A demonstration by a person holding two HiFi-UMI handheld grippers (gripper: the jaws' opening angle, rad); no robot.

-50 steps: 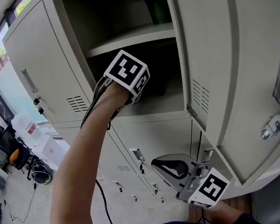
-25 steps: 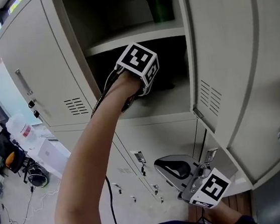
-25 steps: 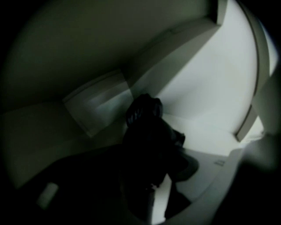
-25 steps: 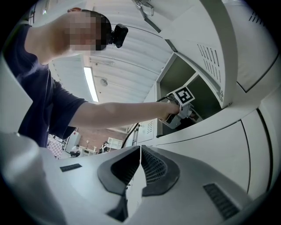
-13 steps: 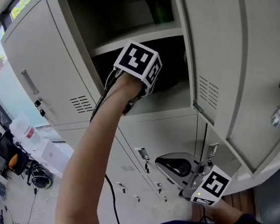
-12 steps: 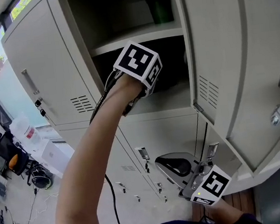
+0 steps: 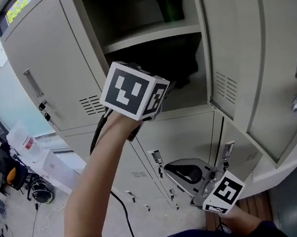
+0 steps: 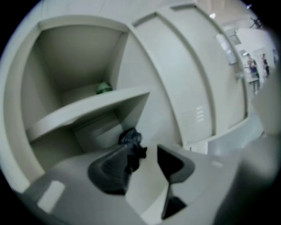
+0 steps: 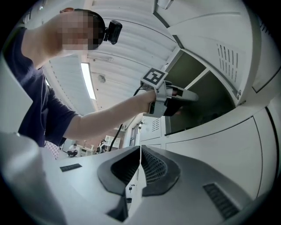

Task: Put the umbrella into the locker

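The umbrella (image 8: 131, 141), a dark folded bundle, lies in the locker's lower compartment under the shelf (image 8: 88, 110); in the head view it is a dark shape (image 7: 184, 69) deep inside. My left gripper (image 8: 145, 151) is outside the opening, in front of the umbrella and apart from it. Its jaws are open with nothing between them and have just been closing a little. In the head view its marker cube (image 7: 133, 90) hides the jaws. My right gripper (image 9: 139, 150) is shut on nothing, low in front of the lower lockers (image 7: 172, 171).
The locker door (image 7: 260, 64) stands open at the right. A green bottle (image 7: 169, 5) stands on the upper shelf. To the left is a closed door with a handle (image 7: 33, 84). Keys hang in the lower lockers (image 7: 156, 157). Chairs and a water jug (image 7: 19, 139) stand on the floor at left.
My left gripper has come back out of the lower compartment towards me and risen; the umbrella stays inside. The right gripper has barely shifted.
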